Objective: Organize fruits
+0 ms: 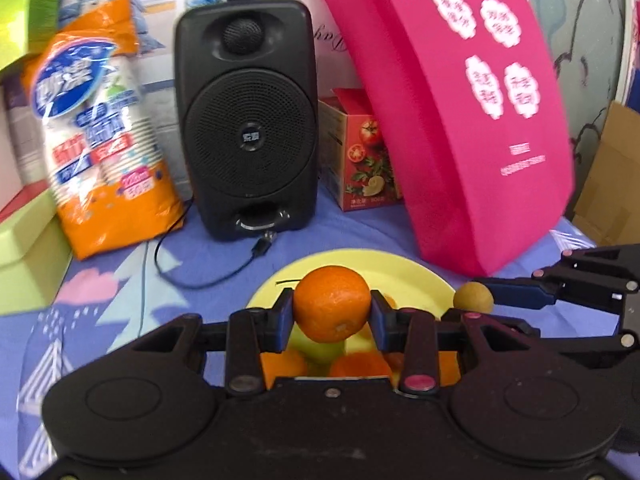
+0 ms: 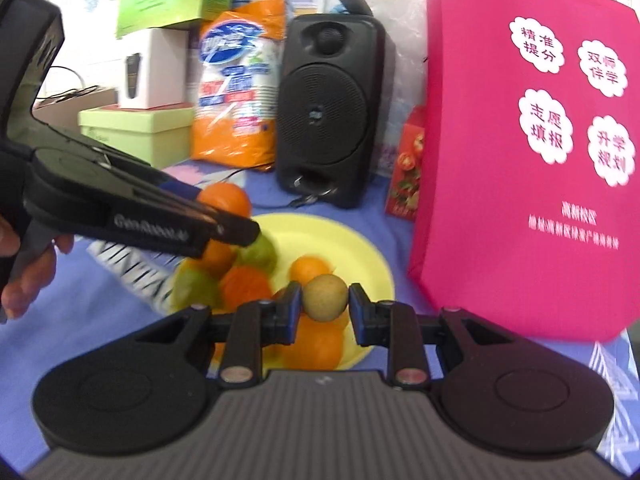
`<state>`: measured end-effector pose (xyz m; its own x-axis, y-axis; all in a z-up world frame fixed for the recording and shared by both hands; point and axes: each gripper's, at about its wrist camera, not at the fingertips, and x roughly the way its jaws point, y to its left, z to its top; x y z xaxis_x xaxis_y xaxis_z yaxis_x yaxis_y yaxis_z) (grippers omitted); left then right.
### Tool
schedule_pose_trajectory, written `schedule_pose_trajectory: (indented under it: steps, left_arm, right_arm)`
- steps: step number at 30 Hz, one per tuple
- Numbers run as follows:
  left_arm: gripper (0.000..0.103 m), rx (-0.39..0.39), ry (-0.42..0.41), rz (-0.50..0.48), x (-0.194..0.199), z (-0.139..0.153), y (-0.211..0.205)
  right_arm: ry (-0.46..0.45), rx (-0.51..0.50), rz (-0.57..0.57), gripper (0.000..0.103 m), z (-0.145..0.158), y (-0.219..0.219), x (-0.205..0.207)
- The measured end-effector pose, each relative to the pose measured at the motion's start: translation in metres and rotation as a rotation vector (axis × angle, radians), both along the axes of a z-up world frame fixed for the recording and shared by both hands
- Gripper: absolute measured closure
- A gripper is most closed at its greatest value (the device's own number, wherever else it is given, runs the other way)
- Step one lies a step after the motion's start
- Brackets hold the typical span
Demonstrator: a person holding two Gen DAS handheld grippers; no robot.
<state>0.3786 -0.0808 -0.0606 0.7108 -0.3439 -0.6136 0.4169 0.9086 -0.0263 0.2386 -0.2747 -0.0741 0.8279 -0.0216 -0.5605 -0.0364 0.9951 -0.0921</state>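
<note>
My left gripper (image 1: 332, 311) is shut on an orange (image 1: 332, 302) and holds it above the yellow plate (image 1: 416, 276). In the right wrist view the same orange (image 2: 226, 198) shows in the left gripper (image 2: 236, 220) over the plate (image 2: 360, 248). My right gripper (image 2: 325, 305) is shut on a small brownish-green round fruit (image 2: 324, 298) above the plate's near side; this fruit also shows in the left wrist view (image 1: 473, 297). Several oranges (image 2: 245, 286) and green fruits (image 2: 196, 288) lie piled on the plate.
A black speaker (image 1: 246, 120) with a cable stands behind the plate. A pink bag (image 1: 468, 112) leans at the right, close to the plate. An orange packet of paper cups (image 1: 104, 136), a tomato carton (image 1: 360, 156) and green boxes (image 2: 136, 132) stand at the back.
</note>
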Motion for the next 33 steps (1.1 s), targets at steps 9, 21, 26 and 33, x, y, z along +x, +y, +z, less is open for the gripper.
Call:
schedule_pose_trajectory:
  steps: [9,21,26,33]
  left_arm:
    - [0.064,0.043,0.044,0.007,0.049,-0.02,-0.02]
    - [0.018,0.061,-0.051,0.073,0.002,-0.003,0.006]
    - [0.001,0.119,-0.159,0.113,-0.065,0.017,0.022]
    - [0.0,0.071,-0.12,0.175,-0.15,0.028,0.038]
  right_arm:
    - [0.033,-0.052,-0.007,0.078,-0.017,-0.01,0.041]
    - [-0.007,-0.045,-0.023,0.069,-0.005,-0.007,0.01]
    - [-0.057,0.007,-0.075,0.061,0.013,-0.003,-0.04]
    - [-0.097,0.077,-0.192,0.018,0.033,0.028,-0.127]
